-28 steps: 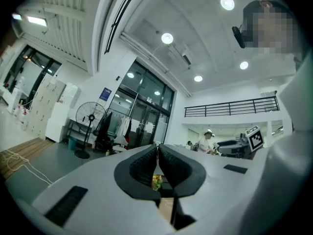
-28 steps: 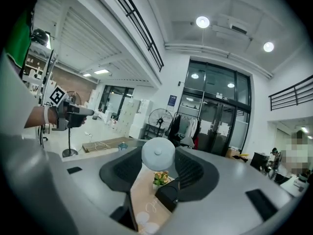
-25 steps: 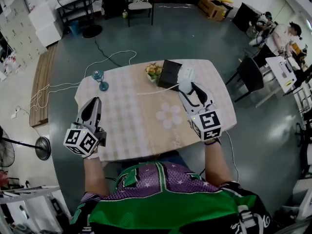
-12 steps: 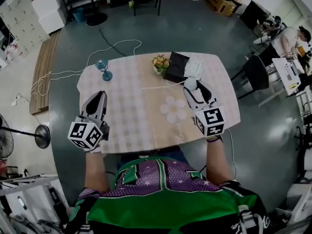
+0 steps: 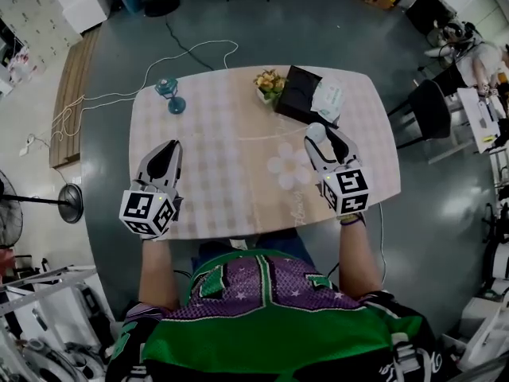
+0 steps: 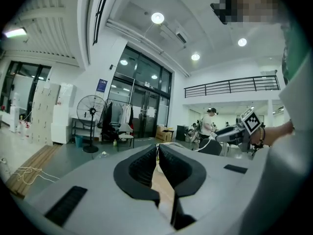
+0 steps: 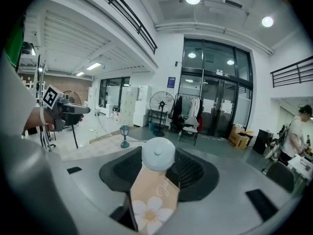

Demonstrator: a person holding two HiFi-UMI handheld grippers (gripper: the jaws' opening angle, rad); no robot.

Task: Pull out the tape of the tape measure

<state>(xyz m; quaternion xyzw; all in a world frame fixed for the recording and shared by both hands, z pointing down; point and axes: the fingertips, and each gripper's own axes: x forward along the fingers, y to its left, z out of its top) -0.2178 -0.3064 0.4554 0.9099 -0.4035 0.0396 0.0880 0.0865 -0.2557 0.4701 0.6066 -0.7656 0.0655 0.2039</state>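
Right gripper (image 5: 324, 136) is pinching the round white tape measure (image 7: 158, 153) above the table's (image 5: 215, 205) right side. Left gripper (image 5: 165, 153), jaws pressed together, hangs well apart from it.

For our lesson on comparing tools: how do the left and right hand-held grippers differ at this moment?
The left hand-held gripper has its jaws together, with nothing seen between them. The right hand-held gripper has its jaws apart, gripping a round white tape measure. The left one is over the left part of the table, the right one over its right part. Both carry a marker cube and point away from the person.
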